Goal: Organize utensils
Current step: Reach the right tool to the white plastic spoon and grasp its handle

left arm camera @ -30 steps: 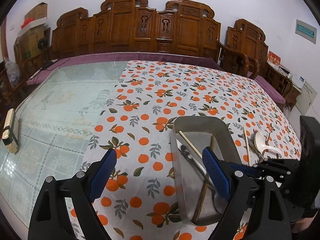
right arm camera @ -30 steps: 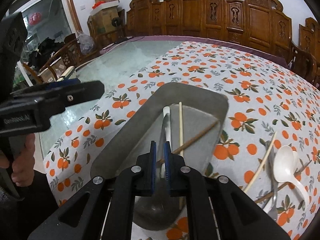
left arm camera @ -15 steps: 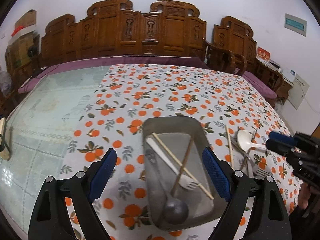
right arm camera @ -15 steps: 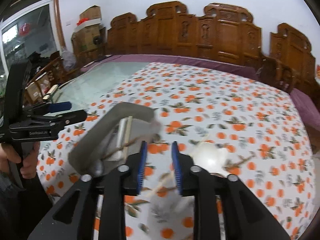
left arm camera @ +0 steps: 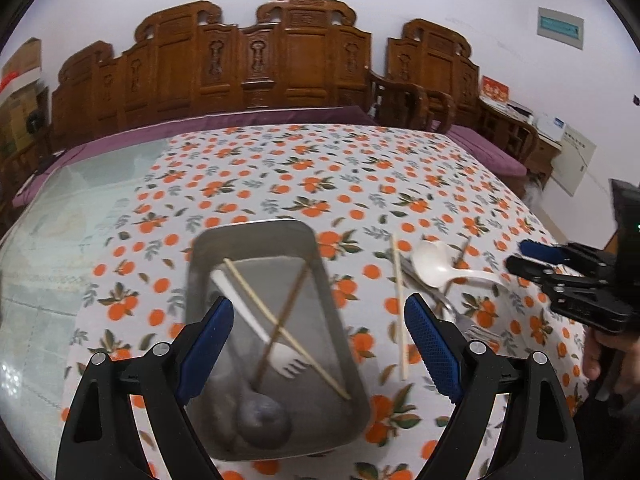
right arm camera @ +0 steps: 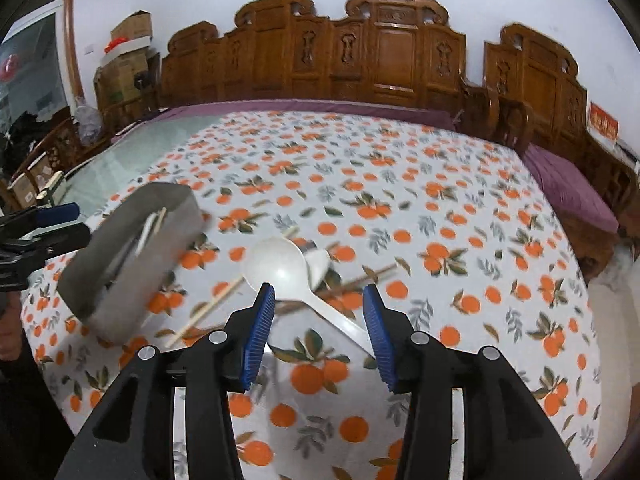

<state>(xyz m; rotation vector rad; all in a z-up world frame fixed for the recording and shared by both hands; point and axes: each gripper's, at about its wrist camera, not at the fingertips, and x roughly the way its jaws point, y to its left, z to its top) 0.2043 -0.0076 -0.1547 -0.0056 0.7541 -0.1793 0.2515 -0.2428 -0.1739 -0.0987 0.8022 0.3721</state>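
Note:
A metal tray (left arm camera: 256, 232) sits on the orange-print cloth and holds two crossed chopsticks (left arm camera: 256, 300), a white fork (left arm camera: 290, 364) and a metal spoon (left arm camera: 262, 420). My left gripper (left arm camera: 318, 307) hovers open over the tray's near end, holding nothing. Right of the tray lie a pale chopstick (left arm camera: 400, 312), a white spoon (left arm camera: 430, 264) and a metal fork (left arm camera: 460, 318). My right gripper (right arm camera: 319, 294) hangs just above the white spoon (right arm camera: 276, 264). Its jaws are opening, the spoon's handle runs between them, and the pads do not touch it.
Carved wooden chairs (right arm camera: 384, 52) line the far side of the table. Bare glass tabletop (left arm camera: 52, 248) lies left of the cloth. A dark chopstick (right arm camera: 360, 276) and a pale one (right arm camera: 208, 308) lie around the spoon. Cardboard boxes (right arm camera: 128, 36) stand at the back left.
My right gripper let go of the metal spoon in the tray, swung right to the white spoon and parted its jaws. My left gripper shifted right, still open.

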